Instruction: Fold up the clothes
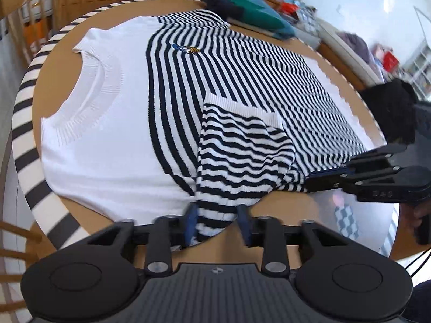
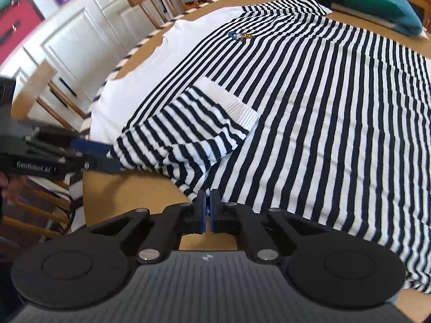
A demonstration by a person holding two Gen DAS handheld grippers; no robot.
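Observation:
A navy-and-white striped sweater (image 1: 242, 62) with a white top part and a small chest badge (image 1: 186, 49) lies flat on the round wooden table (image 1: 54, 51). One striped sleeve (image 1: 237, 156) is folded over its body. My left gripper (image 1: 218, 215) is open, its blue fingers either side of the sleeve's fold at the near edge. In the right wrist view my right gripper (image 2: 207, 202) is shut on the sweater's (image 2: 323, 107) side edge just below the sleeve (image 2: 188, 129). Each gripper shows in the other's view: the right (image 1: 323, 177), the left (image 2: 89, 148).
A folded teal-and-navy garment (image 1: 253, 10) lies at the table's far side, also in the right wrist view (image 2: 377, 0). The table has a striped rim (image 1: 24, 107). Wooden chairs (image 2: 161, 2) and white cabinets (image 2: 70, 37) stand around it. A dark garment (image 1: 390, 107) is at the right.

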